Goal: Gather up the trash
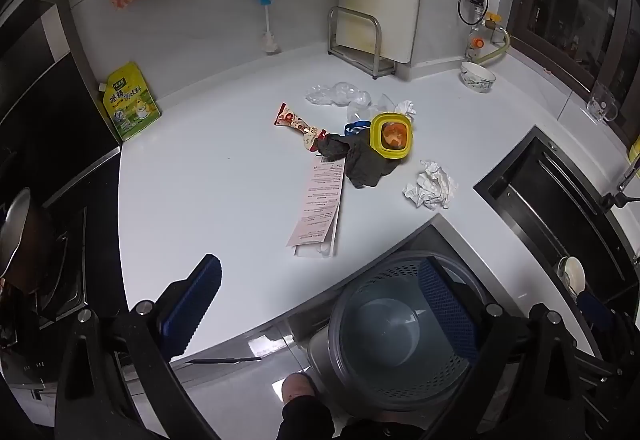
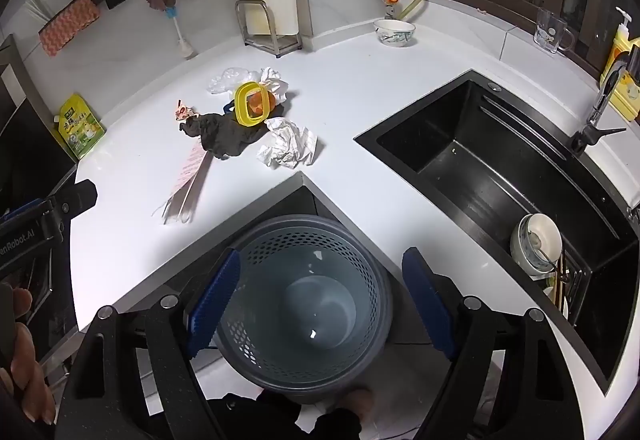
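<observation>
Trash lies mid-counter: a crumpled paper ball (image 1: 430, 184) (image 2: 288, 144), a long receipt (image 1: 320, 208) (image 2: 188, 180), a red snack wrapper (image 1: 296, 124) (image 2: 184, 112), clear plastic (image 1: 338, 94) (image 2: 228, 78) and a white tissue (image 1: 404, 108) (image 2: 274, 80). A dark cloth (image 1: 360, 160) (image 2: 224, 136) lies against a yellow-lidded tub (image 1: 392, 136) (image 2: 252, 104). A grey perforated bin (image 1: 380, 324) (image 2: 304, 248) stands on the floor below the counter corner. My left gripper (image 1: 320, 280) is open above the counter's front edge, nothing between its fingers. My right gripper (image 2: 320, 268) hangs open above the bin.
A black sink (image 2: 480, 168) with stacked bowls (image 2: 536, 240) is on the right. A patterned bowl (image 1: 478, 76) (image 2: 394, 32), a glass mug (image 2: 552, 30), a metal rack (image 1: 356, 40) and a yellow pouch (image 1: 130, 102) (image 2: 80, 128) line the counter. A pan (image 1: 24, 240) sits left.
</observation>
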The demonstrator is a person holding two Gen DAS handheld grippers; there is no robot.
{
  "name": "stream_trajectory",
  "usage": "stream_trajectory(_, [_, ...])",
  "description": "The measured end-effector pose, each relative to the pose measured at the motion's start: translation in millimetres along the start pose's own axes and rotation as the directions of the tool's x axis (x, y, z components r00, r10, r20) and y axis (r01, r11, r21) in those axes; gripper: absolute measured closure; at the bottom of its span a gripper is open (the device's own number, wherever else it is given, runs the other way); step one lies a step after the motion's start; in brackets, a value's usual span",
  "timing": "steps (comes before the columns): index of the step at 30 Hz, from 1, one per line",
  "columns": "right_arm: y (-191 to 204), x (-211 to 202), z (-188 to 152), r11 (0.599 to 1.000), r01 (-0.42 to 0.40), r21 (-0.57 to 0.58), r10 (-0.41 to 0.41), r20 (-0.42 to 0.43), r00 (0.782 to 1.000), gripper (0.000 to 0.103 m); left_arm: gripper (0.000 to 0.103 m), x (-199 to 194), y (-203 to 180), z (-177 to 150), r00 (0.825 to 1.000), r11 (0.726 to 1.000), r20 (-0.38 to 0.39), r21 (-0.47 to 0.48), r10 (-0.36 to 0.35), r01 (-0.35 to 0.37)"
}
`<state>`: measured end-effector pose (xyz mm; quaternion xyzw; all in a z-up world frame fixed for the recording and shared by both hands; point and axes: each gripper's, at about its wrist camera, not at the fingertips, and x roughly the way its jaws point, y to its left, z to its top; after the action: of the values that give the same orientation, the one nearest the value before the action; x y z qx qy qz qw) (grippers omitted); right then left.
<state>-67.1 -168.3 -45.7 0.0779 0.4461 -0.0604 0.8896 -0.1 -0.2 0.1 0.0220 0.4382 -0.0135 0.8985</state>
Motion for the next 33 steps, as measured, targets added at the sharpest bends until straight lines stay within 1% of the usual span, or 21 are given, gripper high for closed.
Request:
stream_trajectory(11, [-0.2, 0.3, -2.6, 1.000, 0.001, 0.005, -0.001, 0.006, 1.000, 0.024, 0.006, -4.4, 4.7, -3.8, 1.000, 1.000, 0.002, -0.002, -0.002, 0.002])
stream_trajectory(15, [1.5, -2.2, 0.8, 1.000, 0.003, 0.003, -0.003, 0.008, 1.000, 0.024, 0.006, -3.8, 10.1, -0.1, 1.000, 1.000, 0.000, -0.004, -0.002, 0.002])
stream_trajectory(19, [3.4, -4.5, -0.6, 1.000, 0.005, 0.001, -0.005, 0.011, 1.000, 0.024, 0.006, -5.6, 5.5, 0.2, 1.000, 1.000, 0.006, 0.000, 0.006, -0.006])
stream_trajectory(33, [3.6, -0.6, 2.3, 1.000, -0.002, 0.006, 0.002, 0.007, 1.000, 0.024, 0.006, -6.5, 10.0, 7.5, 1.000, 1.000, 0.001, -0.005, 0.015, -0.015])
